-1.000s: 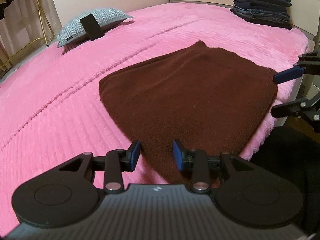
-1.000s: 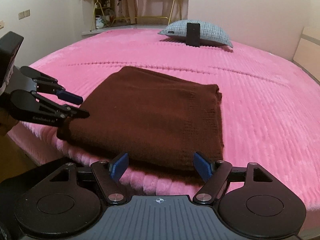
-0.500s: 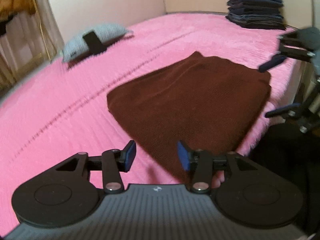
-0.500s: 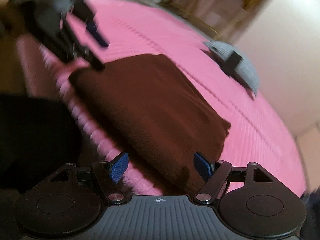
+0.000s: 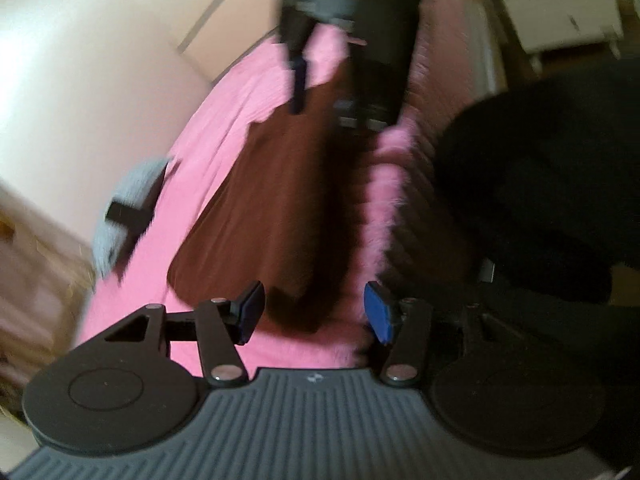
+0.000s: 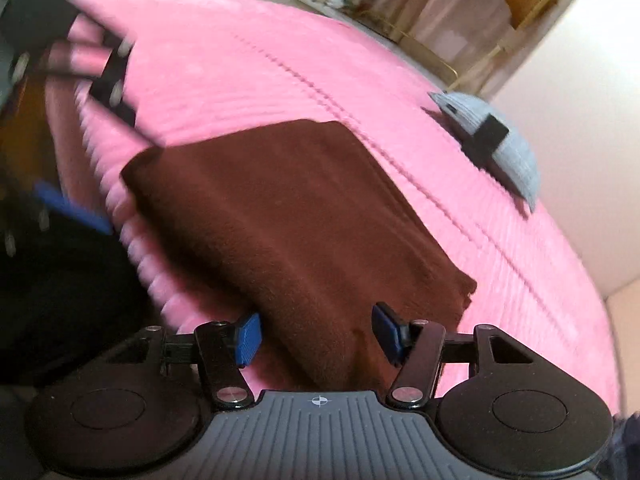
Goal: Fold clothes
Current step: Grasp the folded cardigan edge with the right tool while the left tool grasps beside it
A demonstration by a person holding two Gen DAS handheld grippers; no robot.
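Brown folded garment (image 6: 304,216) lies flat near the pink bed's (image 6: 248,64) edge, its ends bracketed by the opening left hand-held gripper (image 5: 314,314) and closing right hand-held gripper (image 6: 316,334), neither gripping yet, seemingly for another fold.

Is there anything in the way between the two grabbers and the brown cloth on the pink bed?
Nothing visible is. The folded brown cloth lies right ahead of the right gripper, whose jaws are closing, and the left gripper, whose jaws are opening. The grey pillow sits far back on the bed.
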